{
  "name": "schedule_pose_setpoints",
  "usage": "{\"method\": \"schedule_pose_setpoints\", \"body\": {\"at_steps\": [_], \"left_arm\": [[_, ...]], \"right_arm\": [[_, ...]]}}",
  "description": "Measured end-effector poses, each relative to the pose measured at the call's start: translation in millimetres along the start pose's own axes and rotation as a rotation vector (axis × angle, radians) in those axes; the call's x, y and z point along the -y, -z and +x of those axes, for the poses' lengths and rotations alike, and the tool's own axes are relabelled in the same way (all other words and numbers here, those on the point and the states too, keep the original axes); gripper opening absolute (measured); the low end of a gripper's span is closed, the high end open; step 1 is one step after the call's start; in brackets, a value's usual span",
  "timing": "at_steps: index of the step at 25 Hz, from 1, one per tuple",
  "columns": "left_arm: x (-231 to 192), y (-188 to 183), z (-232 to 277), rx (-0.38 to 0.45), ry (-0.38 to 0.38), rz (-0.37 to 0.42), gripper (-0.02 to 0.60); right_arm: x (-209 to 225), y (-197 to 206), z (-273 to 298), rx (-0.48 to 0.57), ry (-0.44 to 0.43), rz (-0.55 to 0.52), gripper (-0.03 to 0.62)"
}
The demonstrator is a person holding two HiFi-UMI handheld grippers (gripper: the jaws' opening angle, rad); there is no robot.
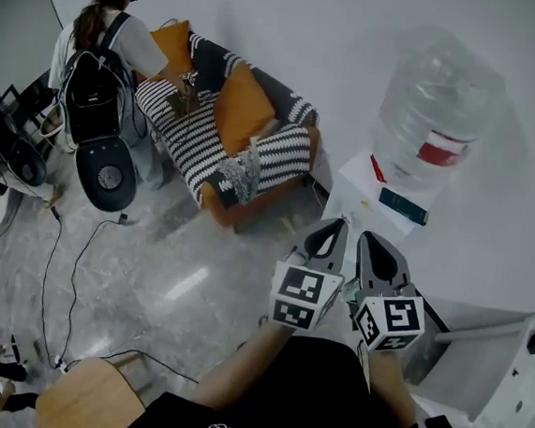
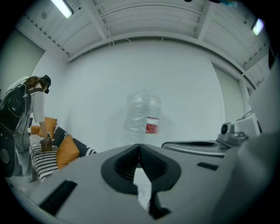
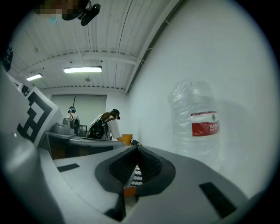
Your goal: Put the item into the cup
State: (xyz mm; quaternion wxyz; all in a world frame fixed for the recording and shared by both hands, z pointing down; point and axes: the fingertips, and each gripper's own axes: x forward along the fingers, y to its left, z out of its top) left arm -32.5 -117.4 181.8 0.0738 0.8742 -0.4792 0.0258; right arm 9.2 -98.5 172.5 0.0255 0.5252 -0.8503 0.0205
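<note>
No cup and no item to put in it show in any view. My left gripper (image 1: 334,228) and my right gripper (image 1: 371,240) are held side by side in front of the person's body and point towards the white wall. In the left gripper view the left gripper (image 2: 139,147) has its jaws closed tip to tip with nothing between them. The right gripper (image 3: 138,147) is shut and empty in the same way in its own view. Each gripper sees the other beside it.
A big clear water bottle (image 1: 438,107) with a red label stands on a white dispenser (image 1: 368,195) straight ahead. A striped sofa (image 1: 227,143) with orange cushions is at the left, and a person with a backpack (image 1: 98,70) stands beside it. Cables lie on the floor; a wooden stool (image 1: 90,398) is near.
</note>
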Motion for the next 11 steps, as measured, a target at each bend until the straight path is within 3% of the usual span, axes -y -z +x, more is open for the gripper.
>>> {"method": "schedule_pose_setpoints", "body": {"at_steps": [11], "left_arm": [[-19, 11, -5, -0.02, -0.04, -0.019, 0.014]], "right_arm": [[-7, 11, 6, -0.03, -0.021, 0.002, 0.009]]}}
